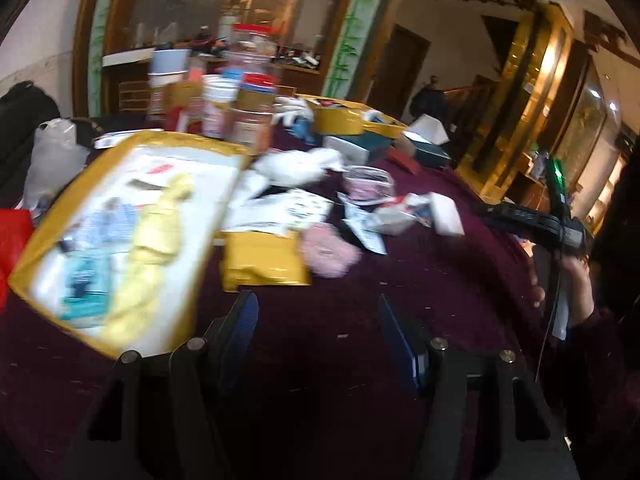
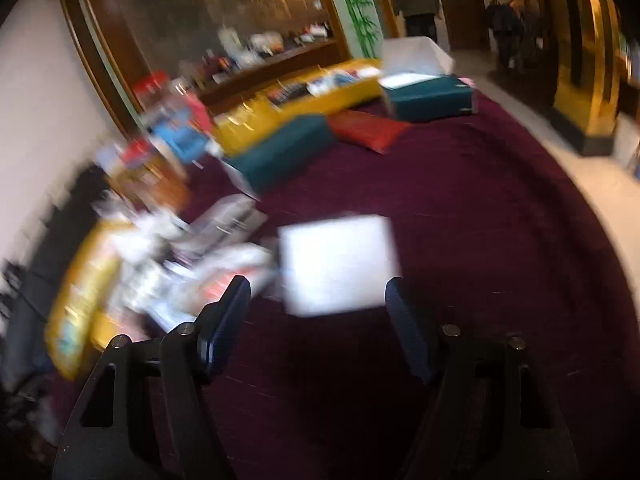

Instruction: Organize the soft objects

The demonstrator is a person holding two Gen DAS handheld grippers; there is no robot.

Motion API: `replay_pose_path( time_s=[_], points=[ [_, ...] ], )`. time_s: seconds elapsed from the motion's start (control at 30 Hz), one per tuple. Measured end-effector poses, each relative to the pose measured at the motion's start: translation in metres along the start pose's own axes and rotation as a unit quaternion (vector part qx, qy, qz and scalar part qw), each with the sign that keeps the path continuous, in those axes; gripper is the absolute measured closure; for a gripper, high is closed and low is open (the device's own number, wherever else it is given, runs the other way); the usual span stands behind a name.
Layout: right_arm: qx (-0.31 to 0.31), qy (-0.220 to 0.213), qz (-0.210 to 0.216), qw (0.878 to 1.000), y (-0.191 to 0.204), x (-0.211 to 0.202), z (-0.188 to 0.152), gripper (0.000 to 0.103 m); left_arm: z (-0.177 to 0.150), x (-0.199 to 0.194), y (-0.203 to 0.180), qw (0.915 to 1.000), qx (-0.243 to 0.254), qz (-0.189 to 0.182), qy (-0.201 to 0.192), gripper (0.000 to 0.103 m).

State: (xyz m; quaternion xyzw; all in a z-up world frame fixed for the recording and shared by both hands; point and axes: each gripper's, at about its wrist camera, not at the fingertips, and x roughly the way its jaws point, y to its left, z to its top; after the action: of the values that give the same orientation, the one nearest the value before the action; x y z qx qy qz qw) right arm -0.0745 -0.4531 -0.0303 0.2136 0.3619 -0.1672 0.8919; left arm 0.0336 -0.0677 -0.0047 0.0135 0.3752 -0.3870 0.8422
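Note:
My left gripper (image 1: 318, 314) is open and empty above the maroon tablecloth (image 1: 360, 300). Beyond it lie a pink fluffy item (image 1: 328, 252), a yellow padded pouch (image 1: 262, 258), and a white fluffy item (image 1: 298, 164). A yellow box (image 1: 120, 236) at the left holds a yellow cloth (image 1: 154, 240) and small packets. My right gripper (image 2: 318, 296) is open and empty; a white square block (image 2: 340, 264) lies just beyond its fingertips. The right gripper also shows at the right edge of the left wrist view (image 1: 532, 220). Both views are blurred.
Jars and tubs (image 1: 236, 100) stand at the back. A clear cup (image 1: 366, 184), crumpled wrappers (image 1: 394, 212), teal boxes (image 2: 430, 98), a red pouch (image 2: 366, 130) and a yellow tray (image 2: 296, 100) lie around. The table edge curves at the right (image 2: 560, 168).

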Motion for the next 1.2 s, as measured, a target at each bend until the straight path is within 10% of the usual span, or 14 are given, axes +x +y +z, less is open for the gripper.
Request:
replay_pose_path(
  time_s=[0.5,0.93,1.0,1.2],
  points=[
    [-0.066,0.038,-0.098,0.992,0.009,0.073,0.019,0.019,-0.003,0.039,-0.047,0.9992,-0.002,0.004,0.039,0.04],
    [-0.013,0.041,0.056,0.997,-0.008,0.09,0.02,0.011,0.046,0.105,-0.096,0.9974,0.049,0.01,0.052,0.04],
    [-0.013,0.044,0.061,0.997,-0.008,0.088,0.019,0.033,0.05,0.115,-0.103,0.9969,0.054,0.024,0.052,0.04],
    [-0.001,0.064,0.066,0.996,-0.011,0.085,0.02,0.044,0.055,0.141,-0.113,0.9949,0.049,0.067,0.058,0.04]
  ],
)
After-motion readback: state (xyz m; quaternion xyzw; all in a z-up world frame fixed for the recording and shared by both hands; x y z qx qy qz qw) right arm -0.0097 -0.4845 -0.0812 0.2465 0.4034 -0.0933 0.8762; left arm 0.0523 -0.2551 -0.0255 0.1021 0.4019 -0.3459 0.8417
